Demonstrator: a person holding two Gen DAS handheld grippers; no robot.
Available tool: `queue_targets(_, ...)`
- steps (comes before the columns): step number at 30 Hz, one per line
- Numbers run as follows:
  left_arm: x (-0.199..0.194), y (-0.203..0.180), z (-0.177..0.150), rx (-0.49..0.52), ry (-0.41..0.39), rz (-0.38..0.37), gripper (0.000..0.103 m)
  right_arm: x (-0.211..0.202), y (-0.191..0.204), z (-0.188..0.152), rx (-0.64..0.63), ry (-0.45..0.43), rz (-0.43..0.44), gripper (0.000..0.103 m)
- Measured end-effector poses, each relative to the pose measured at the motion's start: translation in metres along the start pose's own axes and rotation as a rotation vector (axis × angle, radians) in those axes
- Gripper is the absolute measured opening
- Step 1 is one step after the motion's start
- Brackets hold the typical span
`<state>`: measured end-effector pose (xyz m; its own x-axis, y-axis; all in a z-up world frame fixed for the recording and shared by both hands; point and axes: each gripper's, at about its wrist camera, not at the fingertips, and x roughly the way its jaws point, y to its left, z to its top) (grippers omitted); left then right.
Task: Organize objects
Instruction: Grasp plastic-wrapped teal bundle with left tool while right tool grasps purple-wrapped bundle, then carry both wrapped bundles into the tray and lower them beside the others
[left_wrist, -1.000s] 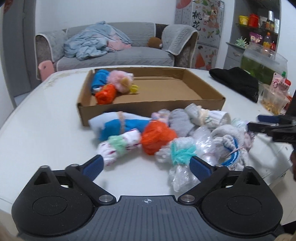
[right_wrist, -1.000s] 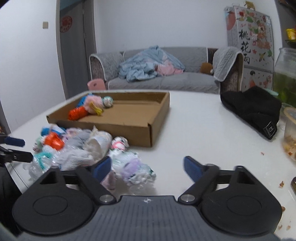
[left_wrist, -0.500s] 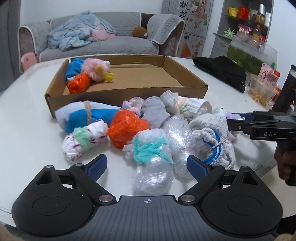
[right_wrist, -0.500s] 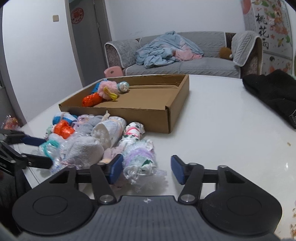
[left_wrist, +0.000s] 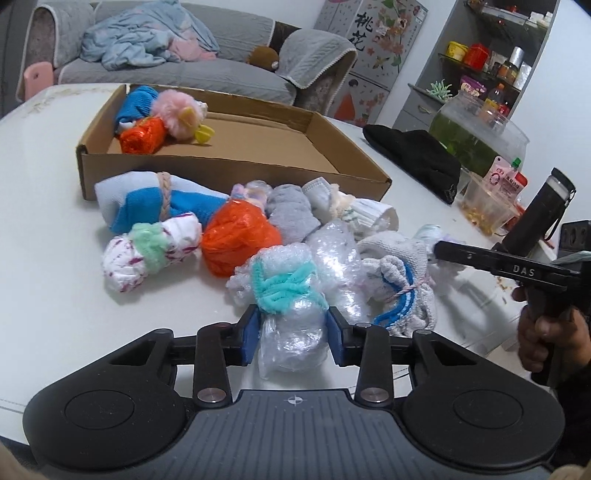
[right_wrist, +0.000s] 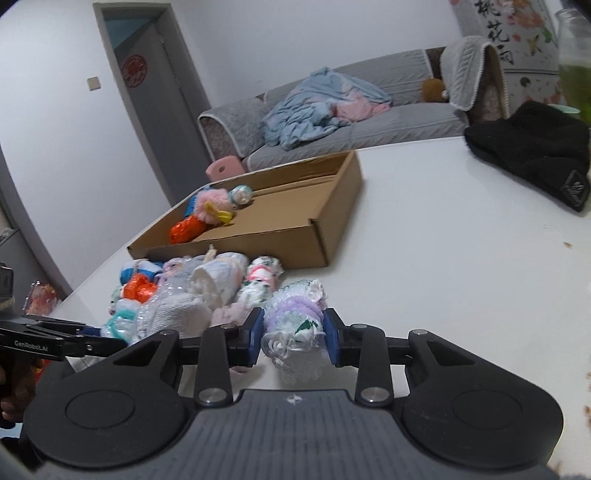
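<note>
Left wrist view: left gripper (left_wrist: 291, 334) is clamped on a crinkly bubble-wrap bundle (left_wrist: 286, 299) tied with fuzzy teal yarn, pinched below the tie at the near edge of the pile on the white table (left_wrist: 48, 236), probably because that end sticks out clear of its neighbours. Right wrist view: right gripper (right_wrist: 293, 339) is closed on a frilly lilac-and-white bundle (right_wrist: 295, 317), soft and ruffled; whether it is lifted off the table is unclear. Both face the shallow cardboard box (left_wrist: 236, 171), the likely destination, where a few bundles already sit in one corner.
</note>
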<state>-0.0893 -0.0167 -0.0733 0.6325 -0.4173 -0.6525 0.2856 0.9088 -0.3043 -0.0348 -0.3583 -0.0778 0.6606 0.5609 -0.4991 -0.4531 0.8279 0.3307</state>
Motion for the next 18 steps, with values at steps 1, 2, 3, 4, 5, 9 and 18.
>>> queue_targets(1, 0.000, 0.000, 0.000, 0.004, 0.000, 0.002, 0.045, -0.001, 0.000, -0.001, -0.008, 0.002, -0.014, 0.031)
queue_targets(2, 0.001, -0.001, 0.000, 0.014, -0.002, 0.007, 0.047, 0.000, 0.000, -0.002, -0.020, 0.010, -0.029, 0.031)
queue_targets(3, 0.001, -0.003, -0.001, 0.037, -0.006, 0.025, 0.048, 0.002, 0.002, -0.004, -0.038, 0.018, -0.049, 0.031)
queue_targets(4, 0.001, -0.007, -0.001, 0.064, -0.009, 0.046, 0.052, 0.004, 0.004, -0.006, -0.059, 0.029, -0.059, 0.031)
queue_targets(5, 0.002, -0.009, -0.002, 0.085, -0.010, 0.060, 0.053, 0.005, 0.006, -0.007, -0.077, 0.028, -0.066, 0.031)
queue_targets(9, 0.007, -0.015, -0.002, 0.134, -0.024, 0.102, 0.060, 0.008, 0.014, -0.008, -0.138, 0.027, -0.101, 0.032)
queue_targets(18, 0.004, -0.013, -0.003, 0.165, -0.020, 0.110, 0.041, 0.006, 0.013, -0.005, -0.145, 0.034, -0.097, 0.030)
